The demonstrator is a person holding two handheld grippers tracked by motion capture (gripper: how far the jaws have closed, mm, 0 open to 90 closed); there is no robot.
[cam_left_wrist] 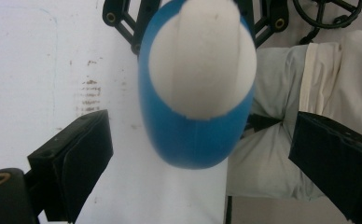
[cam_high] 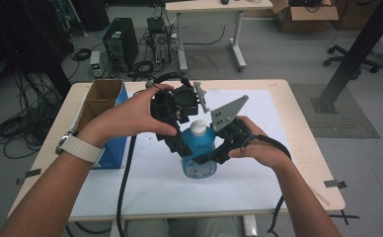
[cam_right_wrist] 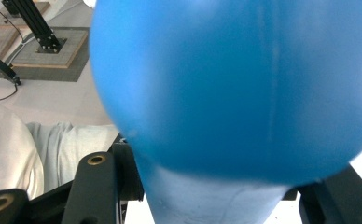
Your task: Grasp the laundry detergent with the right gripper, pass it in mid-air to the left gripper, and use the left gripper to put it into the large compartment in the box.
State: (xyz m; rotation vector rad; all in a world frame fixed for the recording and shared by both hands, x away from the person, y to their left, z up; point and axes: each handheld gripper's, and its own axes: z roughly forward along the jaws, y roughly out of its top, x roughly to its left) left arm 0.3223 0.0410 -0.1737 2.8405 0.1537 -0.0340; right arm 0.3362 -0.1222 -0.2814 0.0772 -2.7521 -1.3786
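Two hand-held grippers meet over a blue bottle (cam_high: 199,157) just below the centre of the high view, where it stands upright on the white mat (cam_high: 258,173) covering the table (cam_high: 303,123). The right gripper (cam_high: 210,157), at the lower right of the bottle, has its jaws clamped on the blue body; in the right gripper view the bottle (cam_right_wrist: 235,88) crowds the upper frame, with black jaws either side of it at the bottom. The left gripper (cam_high: 179,145) reaches down from the upper left, beside the white cap (cam_high: 198,127). In the left gripper view its jaws stand wide apart, off the bottle (cam_left_wrist: 193,135) and cap (cam_left_wrist: 202,60) between them. An open cardboard box (cam_high: 100,101) sits at the table's left edge.
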